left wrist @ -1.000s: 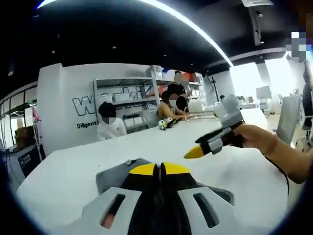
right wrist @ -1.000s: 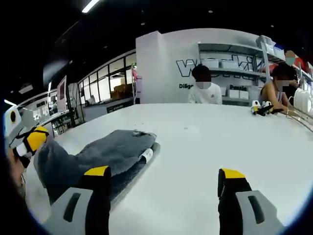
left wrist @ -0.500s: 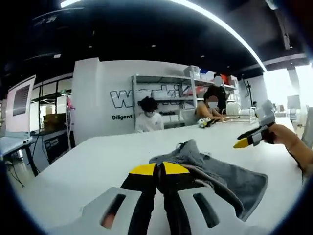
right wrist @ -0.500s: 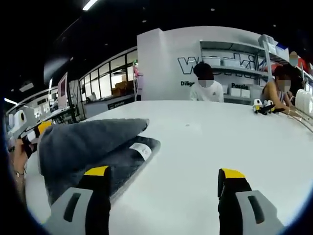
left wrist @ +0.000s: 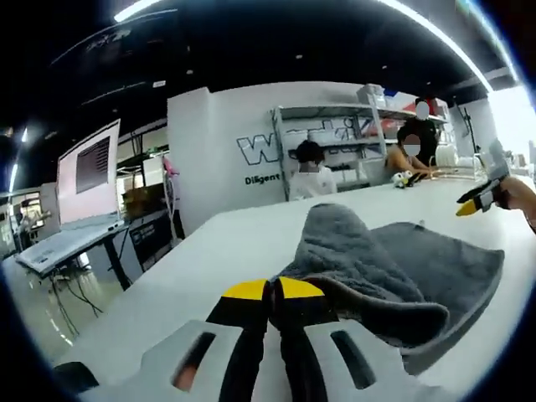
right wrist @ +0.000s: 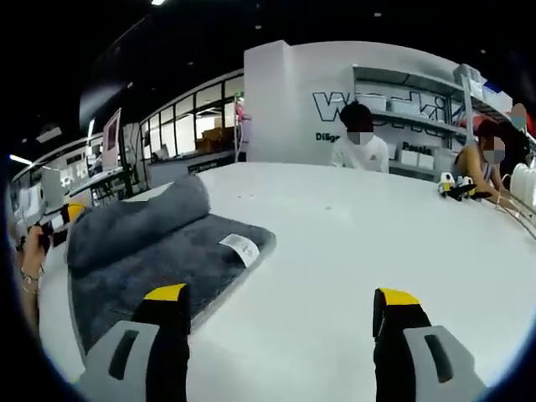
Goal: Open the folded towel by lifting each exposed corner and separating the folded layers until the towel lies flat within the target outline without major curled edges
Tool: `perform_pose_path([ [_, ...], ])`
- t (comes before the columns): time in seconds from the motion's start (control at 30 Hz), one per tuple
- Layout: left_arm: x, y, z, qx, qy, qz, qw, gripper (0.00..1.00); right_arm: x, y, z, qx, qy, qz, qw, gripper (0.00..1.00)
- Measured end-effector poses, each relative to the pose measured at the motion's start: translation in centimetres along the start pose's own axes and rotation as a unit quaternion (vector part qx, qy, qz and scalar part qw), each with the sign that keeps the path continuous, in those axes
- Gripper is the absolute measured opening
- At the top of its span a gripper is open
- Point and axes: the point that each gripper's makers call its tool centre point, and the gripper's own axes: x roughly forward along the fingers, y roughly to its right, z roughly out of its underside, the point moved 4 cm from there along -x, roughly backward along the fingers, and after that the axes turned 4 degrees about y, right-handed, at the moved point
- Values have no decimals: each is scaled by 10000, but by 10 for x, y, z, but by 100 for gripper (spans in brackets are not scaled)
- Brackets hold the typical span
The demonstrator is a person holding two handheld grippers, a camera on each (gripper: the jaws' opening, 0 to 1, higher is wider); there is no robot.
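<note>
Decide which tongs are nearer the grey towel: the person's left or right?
Left. The left tongs are shut on a fold of the grey towel, gripping it directly. The right tongs hang open over the white table, with the towel off to their left side.

Bright strip lights cross a dark ceiling from twelve to two o'clock. The white table reflects evenly, shadows soft. Fisheye bending grows outward; distant shelving looks slightly blurred.
</note>
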Motion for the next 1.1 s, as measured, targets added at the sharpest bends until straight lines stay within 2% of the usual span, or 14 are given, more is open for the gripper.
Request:
perform_pose_path([
  [0.13, -13, -2, 14, 282, -208, -343, 9988, 3, 1, -2, 1, -50, -42, -23, 10000, 92],
  [0.23, -18, -4, 20, 377, -319, -457, 9977, 3, 2, -3, 3, -77, -84, -37, 9999, 92],
  [0.5, -30, -24, 34, 401, -558, -939, 9932, 1, 3, -4, 4, -104, -132, -57, 9998, 92],
  [0.6, -35, -28, 35, 376, -614, -926, 9931, 3, 2, -4, 3, -115, -126, -56, 9998, 92],
  [0.7, -35, -24, 32, 278, -500, -771, 9954, 12, 3, -7, 4, -147, -148, -97, 9997, 92],
  [0.73, -34, -19, 29, 252, -423, -622, 9969, 16, 4, -8, 4, -155, -150, -104, 9997, 92],
  [0.77, -32, -11, 24, 117, -304, -360, 9988, 19, 4, -10, 4, -176, -148, -123, 9997, 92],
  [0.8, -31, -7, 21, 32, -235, -225, 9995, 22, 4, -11, 4, -191, -146, -141, 9996, 92],
  [0.83, -28, 4, 14, -139, -103, 136, 9998, 28, 6, -15, 3, -226, -133, -209, 9994, 91],
  [0.9, -24, 23, 6, -383, -41, 666, 9970, 37, 8, -21, 3, -258, -137, -331, 9990, 88],
  [1.0, -17, 48, -5, -465, 69, 1255, 9910, 40, 11, -30, 5, -356, -189, -462, 9981, 87],
  [1.1, -8, 67, -3, -270, -139, 1522, 9879, 42, 12, -37, 7, -484, -245, -526, 9971, 86],
])
